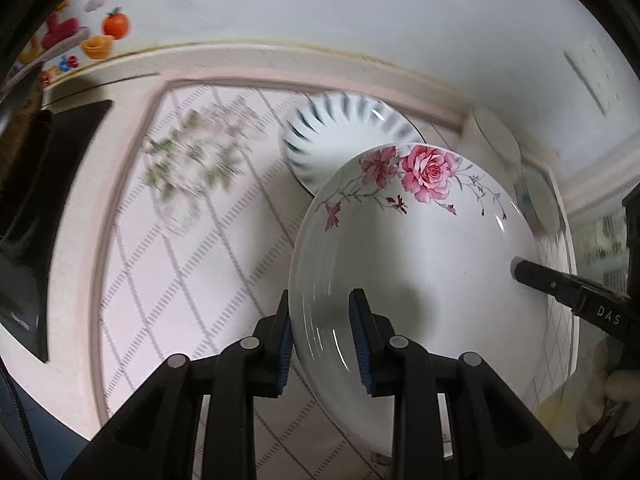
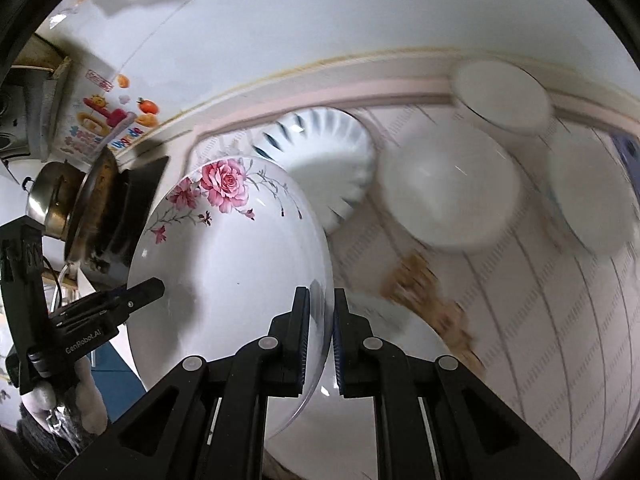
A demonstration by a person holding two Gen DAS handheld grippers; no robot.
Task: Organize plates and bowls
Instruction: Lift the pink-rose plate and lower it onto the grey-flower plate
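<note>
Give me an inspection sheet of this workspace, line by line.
Surface: patterned tablecloth, brown stain in the right view.
Job's things: rose plate held by both claws; blue-striped dish; plain white bowl; further white dishes, blurred.
Clutter: nothing seen.
Grippers: left claw and right claw each clamp the rose plate's rim on opposite sides.
Cables: nothing seen.
Surroundings: metal pot on a stove, fruit-print box, white wall.
</note>
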